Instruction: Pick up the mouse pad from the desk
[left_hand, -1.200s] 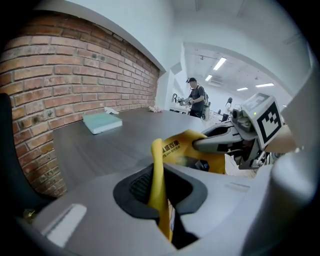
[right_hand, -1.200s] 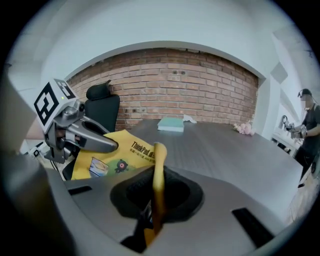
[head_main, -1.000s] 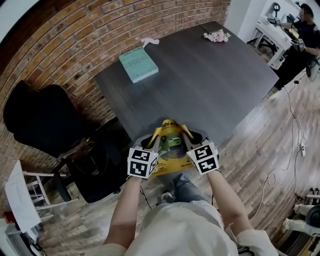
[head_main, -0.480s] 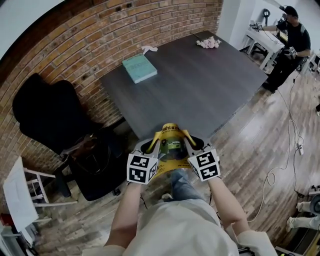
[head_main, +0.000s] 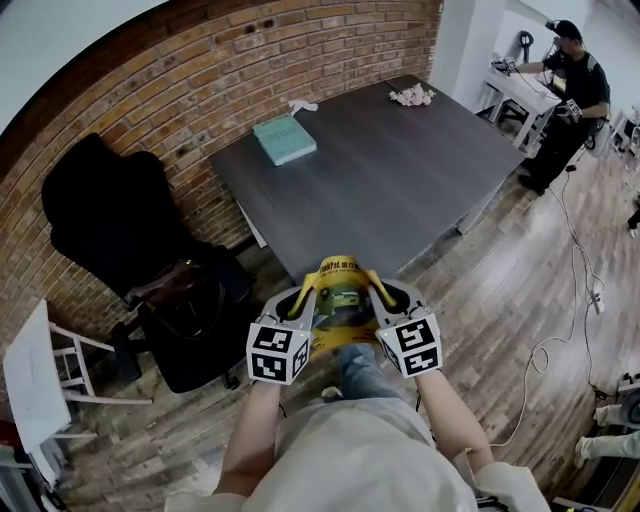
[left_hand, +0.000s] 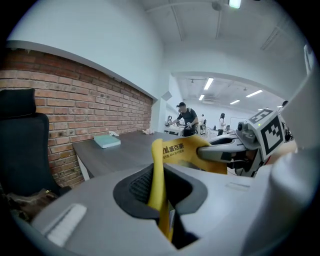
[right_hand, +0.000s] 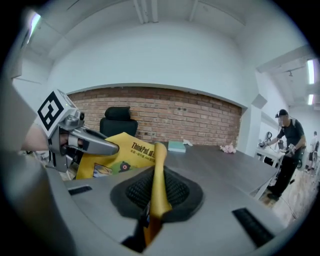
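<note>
Mouse pad (head_main: 340, 296) is clamped at its side edges by left gripper (head_main: 303, 296) and right gripper (head_main: 383, 292). It has drawn back nearer, away from the desk (head_main: 400, 170)

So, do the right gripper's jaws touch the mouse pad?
Touching. The right gripper view shows it: the right gripper has its jaws shut on the edge of the yellow mouse pad, which stands pinched between them.
</note>
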